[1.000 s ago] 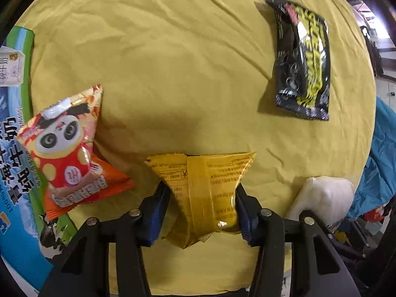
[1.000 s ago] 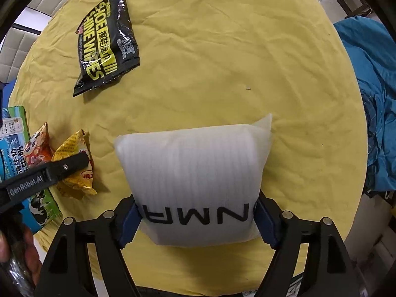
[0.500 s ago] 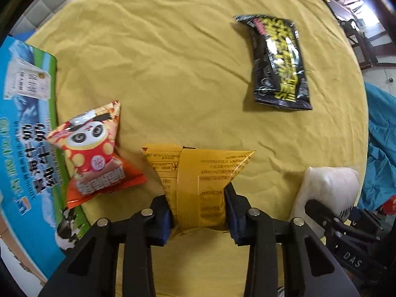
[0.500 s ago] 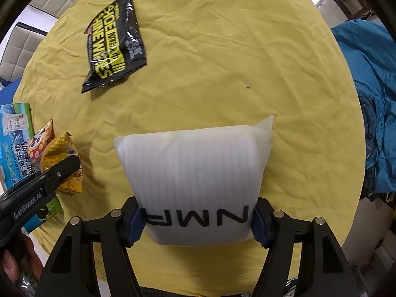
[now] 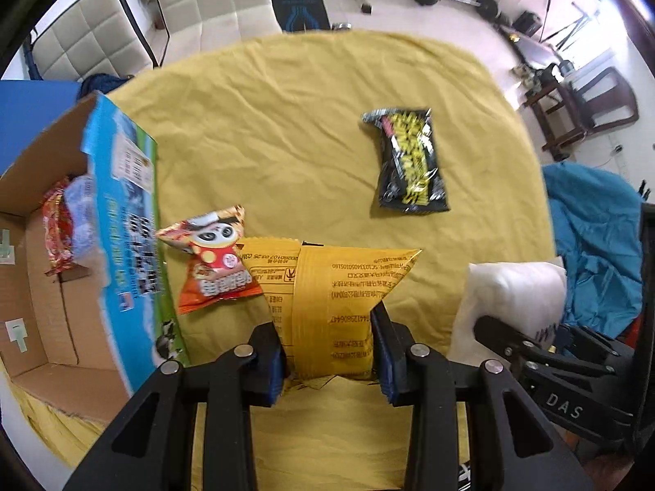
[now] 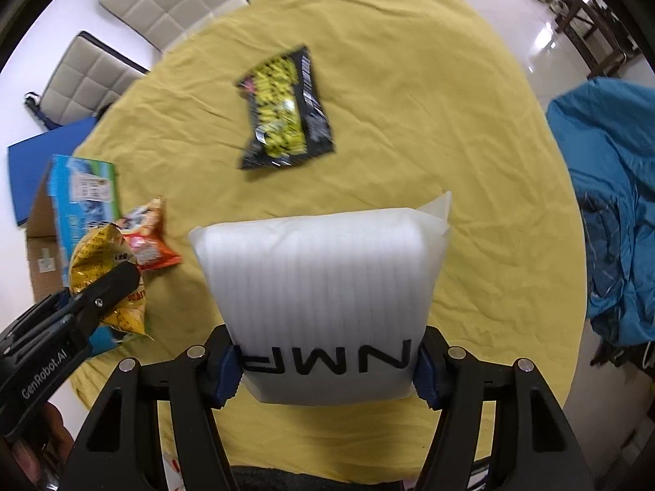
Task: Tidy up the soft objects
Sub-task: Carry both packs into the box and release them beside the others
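My left gripper (image 5: 326, 323) is shut on a yellow snack packet (image 5: 331, 282) and holds it above the yellow tablecloth (image 5: 286, 122). In the right wrist view the same packet (image 6: 96, 253) hangs from the left gripper (image 6: 102, 290) at the lower left. My right gripper (image 6: 327, 366) has a white foam pouch (image 6: 327, 286) with black letters between its pads; the jaws are closing and press on its sides, holding it off the cloth. A red panda snack packet (image 5: 213, 262) lies beside an open carton (image 5: 118, 204). A black and yellow wipes packet (image 5: 409, 159) lies flat farther out.
The carton (image 6: 82, 188) stands at the table's left edge, with a red packet (image 5: 57, 229) and a pale bag inside. Blue fabric (image 6: 606, 204) is heaped to the right of the table. Padded chairs (image 5: 204, 4) stand beyond the far edge.
Both grippers have risen from the table with their loads. The left jaws squeezed in on the yellow packet. The carton's inside and the room around have come into view.
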`<state>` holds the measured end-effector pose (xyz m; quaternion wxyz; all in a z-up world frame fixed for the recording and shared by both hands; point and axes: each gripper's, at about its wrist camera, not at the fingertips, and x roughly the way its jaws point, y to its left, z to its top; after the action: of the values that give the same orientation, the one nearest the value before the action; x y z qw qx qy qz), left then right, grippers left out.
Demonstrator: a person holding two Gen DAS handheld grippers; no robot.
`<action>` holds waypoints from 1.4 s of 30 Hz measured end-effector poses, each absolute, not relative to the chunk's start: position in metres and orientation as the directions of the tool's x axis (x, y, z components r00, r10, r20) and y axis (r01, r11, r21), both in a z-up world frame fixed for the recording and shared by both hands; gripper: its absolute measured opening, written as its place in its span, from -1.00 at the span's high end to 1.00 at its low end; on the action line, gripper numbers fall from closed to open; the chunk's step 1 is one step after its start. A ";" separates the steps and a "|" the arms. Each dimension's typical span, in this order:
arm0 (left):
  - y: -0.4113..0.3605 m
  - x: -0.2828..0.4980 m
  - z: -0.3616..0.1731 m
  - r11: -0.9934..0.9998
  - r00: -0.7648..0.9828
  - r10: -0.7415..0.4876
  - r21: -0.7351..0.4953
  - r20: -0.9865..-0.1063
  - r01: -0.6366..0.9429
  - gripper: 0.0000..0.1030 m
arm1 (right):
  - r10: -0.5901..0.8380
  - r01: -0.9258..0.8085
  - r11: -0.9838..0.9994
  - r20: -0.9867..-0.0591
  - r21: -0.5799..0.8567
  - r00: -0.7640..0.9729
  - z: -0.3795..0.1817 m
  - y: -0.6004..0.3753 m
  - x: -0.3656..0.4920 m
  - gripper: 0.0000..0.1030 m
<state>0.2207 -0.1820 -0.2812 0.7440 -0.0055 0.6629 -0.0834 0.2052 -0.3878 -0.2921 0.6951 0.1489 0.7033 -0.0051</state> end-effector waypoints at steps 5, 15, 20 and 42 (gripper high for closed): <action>-0.148 0.222 -0.247 0.981 0.167 -0.177 -0.161 -0.970 0.106 0.37 | 0.221 0.179 0.957 -0.973 0.230 0.071 -0.254 -0.358 0.213 -0.32; -0.063 0.217 -0.201 0.966 0.247 -0.258 -0.256 -0.934 0.042 0.37 | 0.296 0.092 0.946 -0.943 0.312 0.153 -0.195 -0.272 0.223 -0.32; -0.001 0.214 -0.184 0.970 0.293 -0.229 -0.242 -0.928 -0.009 0.37 | 0.331 0.016 0.941 -0.929 0.338 0.164 -0.174 -0.206 0.231 -0.32; 0.194 0.236 -0.256 0.974 0.200 -0.072 -0.112 -0.977 -0.198 0.37 | 0.286 -0.148 0.948 -0.958 0.282 0.009 -0.255 0.008 0.258 -0.32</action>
<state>0.2357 0.1941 -0.2559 0.7671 -0.1067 0.6313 0.0412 0.2576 0.0078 -0.2555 0.7086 0.0504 0.6869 0.1530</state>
